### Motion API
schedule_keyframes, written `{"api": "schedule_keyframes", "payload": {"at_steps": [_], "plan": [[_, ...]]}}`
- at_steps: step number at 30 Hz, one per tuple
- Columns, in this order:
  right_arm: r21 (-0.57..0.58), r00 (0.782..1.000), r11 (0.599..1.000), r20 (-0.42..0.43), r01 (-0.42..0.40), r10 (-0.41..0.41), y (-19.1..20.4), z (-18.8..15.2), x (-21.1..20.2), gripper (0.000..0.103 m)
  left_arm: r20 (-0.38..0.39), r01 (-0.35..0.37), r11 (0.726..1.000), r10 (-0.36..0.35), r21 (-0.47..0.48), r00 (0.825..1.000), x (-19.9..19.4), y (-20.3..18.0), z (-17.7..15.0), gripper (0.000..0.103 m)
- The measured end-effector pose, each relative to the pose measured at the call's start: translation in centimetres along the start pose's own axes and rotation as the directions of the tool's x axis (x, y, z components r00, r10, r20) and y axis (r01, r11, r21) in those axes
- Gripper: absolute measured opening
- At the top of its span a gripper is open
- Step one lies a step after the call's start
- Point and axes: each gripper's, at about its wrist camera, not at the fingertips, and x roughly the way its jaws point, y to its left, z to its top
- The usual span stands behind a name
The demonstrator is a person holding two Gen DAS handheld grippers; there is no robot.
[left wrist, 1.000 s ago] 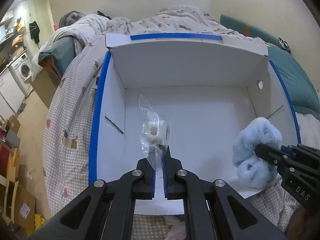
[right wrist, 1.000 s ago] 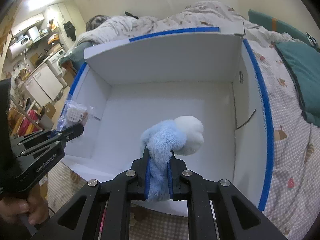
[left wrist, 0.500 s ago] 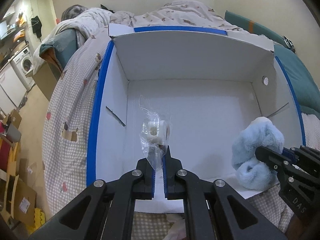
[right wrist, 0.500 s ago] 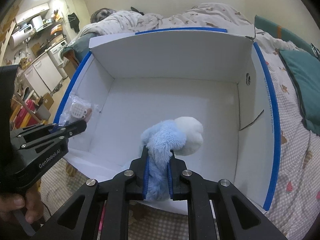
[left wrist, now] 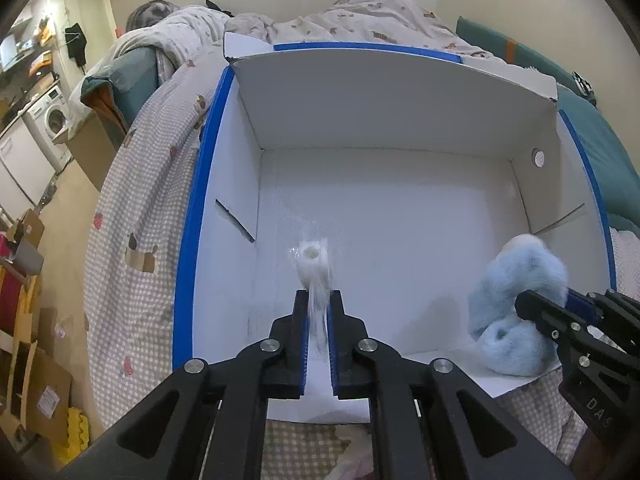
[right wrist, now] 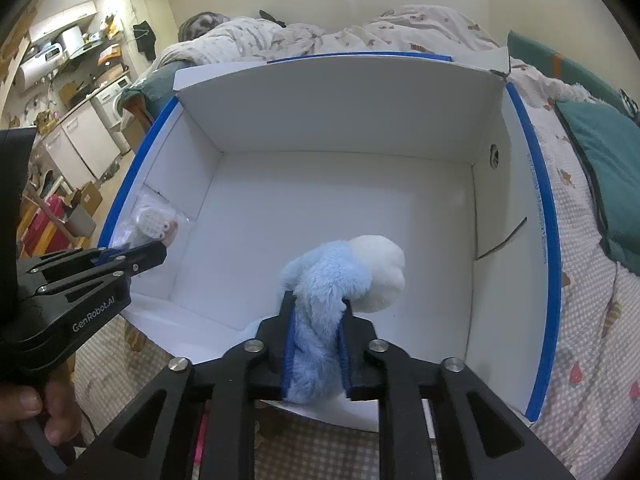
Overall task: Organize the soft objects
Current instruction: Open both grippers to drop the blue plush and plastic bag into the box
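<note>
Clamping a small white item sealed in a clear plastic bag (left wrist: 314, 266), the left gripper (left wrist: 317, 312) holds it out over the near left part of a white cardboard box (left wrist: 384, 92) with blue tape along its top edges. The bag is pinched between the two blue-lined fingers (left wrist: 301, 328), and the white piece inside, with a round hole in its face, sticks up just past the fingertips; in the right wrist view the same bag (right wrist: 154, 226) hangs close to the box's left wall, near the front left corner. The right gripper (right wrist: 316, 320) is closed on a fluffy light-blue plush toy (right wrist: 320, 280) with a white rounded end, which bulges out between and beyond the fingers, above the near edge of the box toward its right side. From the left wrist view the toy (left wrist: 516, 300) shows at the front right corner of the box with the right gripper gripping it from the right. The box (right wrist: 340, 120) sits open on a bed covered by a checked quilt (left wrist: 136, 216) printed with small animals, and its white floor shows bare between the two held things. A teal pillow (right wrist: 604, 160) lies on the bed to the right of the box. A hand (right wrist: 28, 412) grips the left gripper's handle at the lower left of the right wrist view.
</note>
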Motion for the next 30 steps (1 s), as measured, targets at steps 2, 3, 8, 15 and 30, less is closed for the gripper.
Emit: {"api": "schedule_keyframes", "payload": {"at_steps": [2, 3, 8, 15, 30], "plan": [[0.013, 1.000, 1.000, 0.003, -0.005, 0.005, -0.2, 0.0, 0.0, 0.028, 0.001, -0.006, 1.000, 0.006, 0.011, 1.000, 0.0, -0.1, 0.0, 0.018], [0.019, 1.000, 1.000, 0.006, -0.004, 0.004, -0.4, 0.0, -0.1, 0.029, 0.003, -0.009, 1.000, 0.009, 0.013, 1.000, 0.0, -0.1, 0.0, 0.023], [0.070, 0.999, 0.997, 0.036, -0.014, 0.011, -1.2, 0.1, -0.6, 0.076, 0.031, -0.017, 1.000, 0.017, -0.015, 0.999, -0.6, 0.3, 0.1, 0.065], [0.131, 1.000, 0.991, 0.023, 0.000, -0.003, -2.4, 0.3, -0.5, 0.076, 0.033, -0.029, 0.999, 0.029, -0.014, 0.999, -0.7, 0.5, 0.1, 0.066], [0.126, 1.000, 0.992, 0.025, 0.002, -0.005, -2.5, 0.3, -0.6, 0.076, 0.034, -0.035, 0.999, 0.035, -0.001, 0.999, -0.8, 0.5, 0.0, 0.066]]}}
